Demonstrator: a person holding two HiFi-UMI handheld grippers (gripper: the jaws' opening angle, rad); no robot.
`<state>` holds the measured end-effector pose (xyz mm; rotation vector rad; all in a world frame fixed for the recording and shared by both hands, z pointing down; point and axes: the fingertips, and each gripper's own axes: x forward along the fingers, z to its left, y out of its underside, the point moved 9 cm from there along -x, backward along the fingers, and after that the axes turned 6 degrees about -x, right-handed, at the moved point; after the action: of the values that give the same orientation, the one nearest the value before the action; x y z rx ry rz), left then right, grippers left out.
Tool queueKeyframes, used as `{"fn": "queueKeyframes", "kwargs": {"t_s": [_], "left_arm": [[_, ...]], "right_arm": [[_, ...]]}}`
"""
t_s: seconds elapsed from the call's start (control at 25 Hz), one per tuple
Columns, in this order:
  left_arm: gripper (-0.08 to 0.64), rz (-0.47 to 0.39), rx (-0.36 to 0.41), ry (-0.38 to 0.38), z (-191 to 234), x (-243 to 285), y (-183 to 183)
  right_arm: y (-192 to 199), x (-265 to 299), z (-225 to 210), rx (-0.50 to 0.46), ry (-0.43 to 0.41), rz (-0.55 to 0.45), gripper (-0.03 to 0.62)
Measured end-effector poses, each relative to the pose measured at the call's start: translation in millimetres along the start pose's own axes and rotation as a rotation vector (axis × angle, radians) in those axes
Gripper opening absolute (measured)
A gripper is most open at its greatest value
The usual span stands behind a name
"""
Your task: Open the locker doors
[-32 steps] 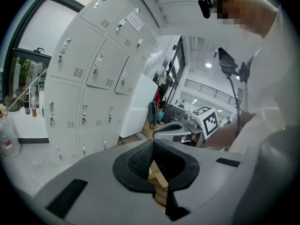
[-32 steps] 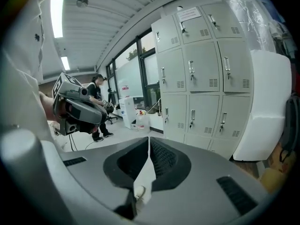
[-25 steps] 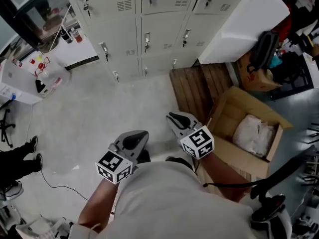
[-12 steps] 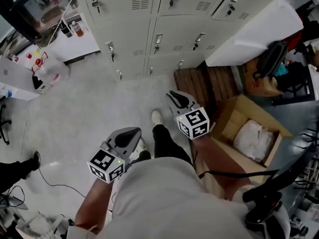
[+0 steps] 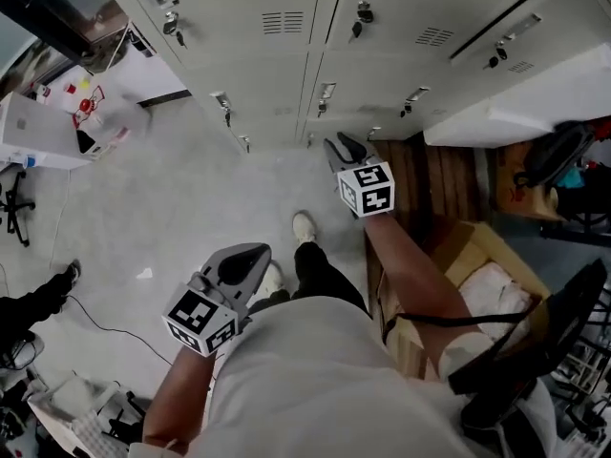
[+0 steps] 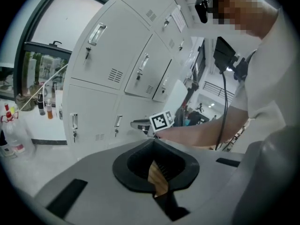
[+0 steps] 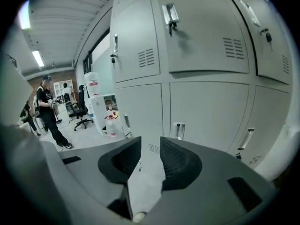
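Pale grey locker doors (image 5: 250, 65) fill more of our view now, every one of them shut.

We are closer to the lockers than a second ago, and the wooden pallet (image 5: 439, 179) and cardboard box (image 5: 477, 251) lie off to our right. Our right gripper (image 5: 341, 145) reaches out ahead of us toward the lower row. Its jaws are opening from closed, with nothing between them. In the right gripper view a small door handle (image 7: 178, 129) sits just beyond the gap. Our left gripper (image 5: 256, 254) hangs low by our hip as before, jaws together and empty. We judge the approach nearly done. What remains is to bring the opening jaws round a handle and pull the first door.
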<state>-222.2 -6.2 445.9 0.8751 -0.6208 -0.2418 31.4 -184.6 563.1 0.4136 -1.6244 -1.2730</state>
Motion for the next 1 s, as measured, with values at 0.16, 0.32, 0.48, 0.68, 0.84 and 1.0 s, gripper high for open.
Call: {"fn": "queueKeyframes", "kwargs": {"t_s": [0.16,0.32,0.48,0.68,0.84,1.0], "left_arm": [[0.011,0.016,-0.007,-0.035,12,26,-21],[0.011,0.024,-0.022,-0.059,23,51,-37],[0.011,0.032,-0.033,-0.072,30,68,-47],[0.011,0.025,-0.047,-0.091,38,81,-57],[0.011,0.024,-0.065,-0.112,41,84,-58],[0.011,0.033,-0.077,-0.124,47,84,-55]], "right_arm": [[3,49,-31,-0.003,-0.019,0.018,0.084],[3,86,-54,-0.008,-0.037,0.034,0.084],[6,114,-67,-0.009,-0.052,0.059,0.084],[10,142,-82,-0.018,-0.047,0.095,0.085],[14,158,-84,-0.017,-0.054,0.114,0.089],[17,170,-87,0.004,-0.022,0.121,0.092]]}}
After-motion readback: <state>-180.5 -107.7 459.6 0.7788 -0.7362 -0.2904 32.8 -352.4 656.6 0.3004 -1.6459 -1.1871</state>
